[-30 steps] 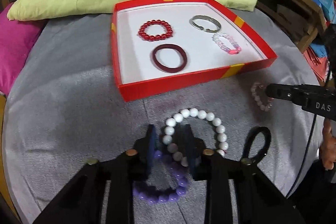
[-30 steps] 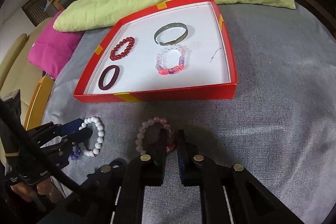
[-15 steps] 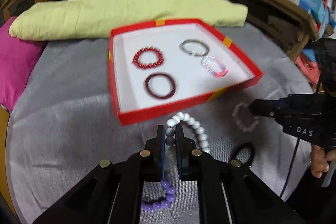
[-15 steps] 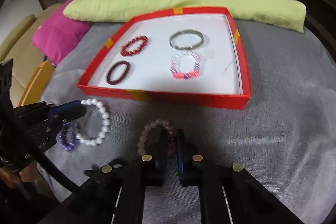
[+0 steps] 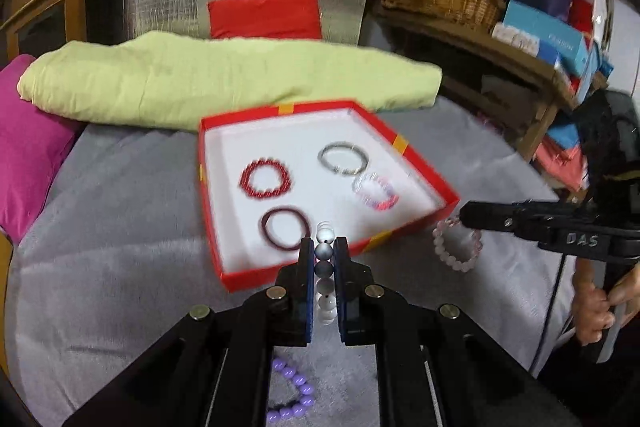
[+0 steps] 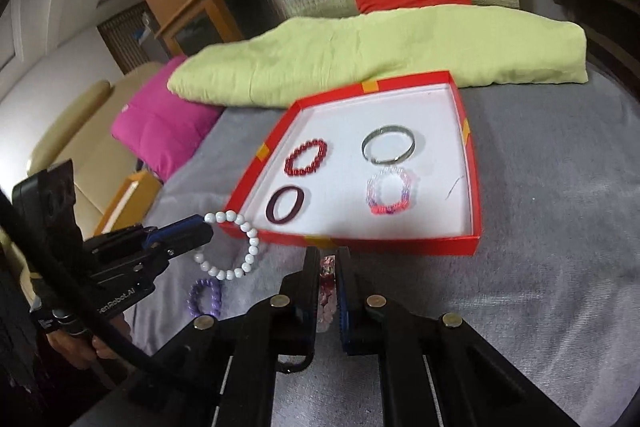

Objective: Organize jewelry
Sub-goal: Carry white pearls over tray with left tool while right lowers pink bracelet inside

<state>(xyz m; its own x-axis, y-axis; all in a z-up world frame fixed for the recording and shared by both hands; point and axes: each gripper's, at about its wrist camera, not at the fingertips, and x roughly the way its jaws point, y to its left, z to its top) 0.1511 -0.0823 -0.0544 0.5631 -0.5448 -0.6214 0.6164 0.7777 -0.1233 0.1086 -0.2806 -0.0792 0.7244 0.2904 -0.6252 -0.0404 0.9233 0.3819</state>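
Two bracelets are in your grip at once: your left gripper (image 5: 324,259) is clamped on the white pearl bracelet (image 6: 236,247), hanging off the grey cloth (image 6: 560,227) just at the near wall of the red tray (image 6: 472,243), and your right gripper (image 6: 326,271) is closed on the pink bead bracelet (image 5: 458,245), also near that wall. Carry each over the rim before you release. Aim for bare white floor, clear of the dark red ring (image 6: 285,205) and the pink-and-clear bracelet (image 6: 389,195), so nothing overlaps. The purple bracelet (image 6: 205,297) lies on the cloth for later.
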